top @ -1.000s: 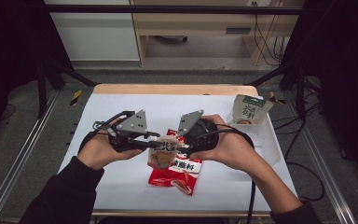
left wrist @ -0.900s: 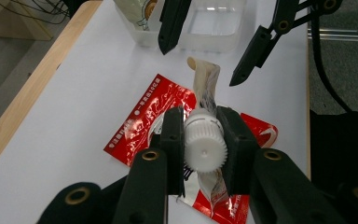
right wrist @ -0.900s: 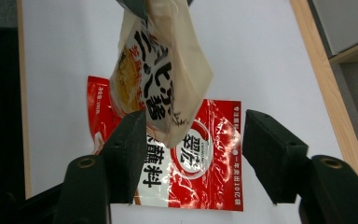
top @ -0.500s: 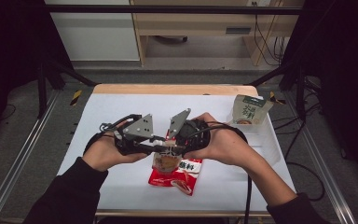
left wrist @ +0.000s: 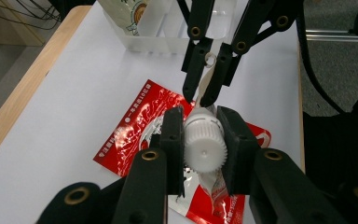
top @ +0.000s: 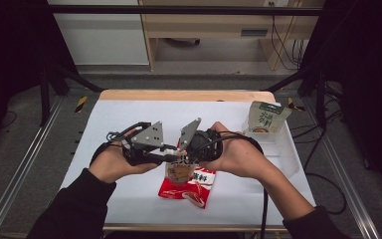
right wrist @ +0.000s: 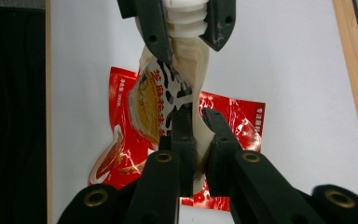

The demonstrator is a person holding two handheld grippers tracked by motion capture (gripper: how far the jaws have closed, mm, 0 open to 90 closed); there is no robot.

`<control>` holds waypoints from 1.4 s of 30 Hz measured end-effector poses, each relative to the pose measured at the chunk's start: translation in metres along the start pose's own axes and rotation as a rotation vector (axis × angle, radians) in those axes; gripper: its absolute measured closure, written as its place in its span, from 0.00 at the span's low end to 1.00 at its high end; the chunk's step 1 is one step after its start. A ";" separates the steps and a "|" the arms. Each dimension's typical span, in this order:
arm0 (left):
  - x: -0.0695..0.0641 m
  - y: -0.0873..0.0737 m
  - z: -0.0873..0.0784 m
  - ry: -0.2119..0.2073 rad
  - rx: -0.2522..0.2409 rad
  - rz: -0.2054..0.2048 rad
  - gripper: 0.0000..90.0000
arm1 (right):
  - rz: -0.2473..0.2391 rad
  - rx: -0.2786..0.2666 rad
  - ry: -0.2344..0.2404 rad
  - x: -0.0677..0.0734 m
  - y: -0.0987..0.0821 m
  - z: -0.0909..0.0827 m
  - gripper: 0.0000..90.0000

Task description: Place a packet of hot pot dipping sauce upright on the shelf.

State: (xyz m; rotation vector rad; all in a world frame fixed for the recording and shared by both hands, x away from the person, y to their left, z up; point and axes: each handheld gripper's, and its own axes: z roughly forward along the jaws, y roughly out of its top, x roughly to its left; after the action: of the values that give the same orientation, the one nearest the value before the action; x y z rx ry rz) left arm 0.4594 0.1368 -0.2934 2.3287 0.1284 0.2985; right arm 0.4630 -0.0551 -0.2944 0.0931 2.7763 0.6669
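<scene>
Here, at the left of the high view, the left hand-held gripper (top: 171,158) is clamped on the ribbed white cap (left wrist: 204,144) of a spouted pouch (right wrist: 165,107); in the left gripper view both of its pads squeeze the cap's sides. The pouch hangs in the air at the middle of the frame, above a red foil packet (top: 188,188) lying flat on the white surface (top: 119,119). To the right, the right hand-held gripper (top: 183,158) has just been closing, and in the right gripper view its jaws are pinched onto the pouch's cream-coloured body just below the spout.

The step in hand looks like unscrewing the cap. To do it well, the right grip should sit high on the pouch, close under the neck, so the soft film does not twist with the cap. The left one should turn about the spout's own axis, not pull sideways. Keeping the spout upward would avoid a spill. At the far right stands a green-and-white pouch (top: 266,117) in a clear bin (top: 284,149), well apart from the work.
</scene>
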 end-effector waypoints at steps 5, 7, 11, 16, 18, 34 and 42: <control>0.002 -0.002 0.001 0.013 -0.008 -0.012 0.81 | 0.003 0.014 -0.018 -0.001 0.001 -0.003 0.97; 0.002 -0.003 0.002 0.014 -0.021 -0.024 0.80 | 0.004 0.011 -0.018 -0.003 0.001 -0.004 0.97; 0.001 -0.004 0.002 0.054 -0.053 -0.056 0.59 | 0.010 0.009 -0.026 -0.005 0.001 -0.008 0.97; -0.003 -0.005 0.001 0.085 -0.078 -0.066 0.35 | 0.010 0.024 -0.043 -0.006 -0.003 -0.012 0.97; -0.005 -0.006 0.002 0.105 -0.081 -0.073 0.27 | 0.016 0.021 -0.043 -0.006 -0.006 -0.013 0.97; -0.012 -0.031 0.006 0.190 -0.052 -0.166 0.04 | 0.043 0.013 -0.121 -0.024 -0.036 -0.055 0.97; -0.020 -0.069 0.001 0.231 -0.036 -0.218 0.04 | 0.058 -0.007 -0.185 -0.033 -0.051 -0.082 0.97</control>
State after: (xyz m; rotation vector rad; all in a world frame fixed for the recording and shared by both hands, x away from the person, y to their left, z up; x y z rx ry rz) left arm 0.4399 0.1810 -0.3473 2.2138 0.4825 0.4548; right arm 0.4715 -0.1403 -0.2385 0.2232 2.6021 0.6480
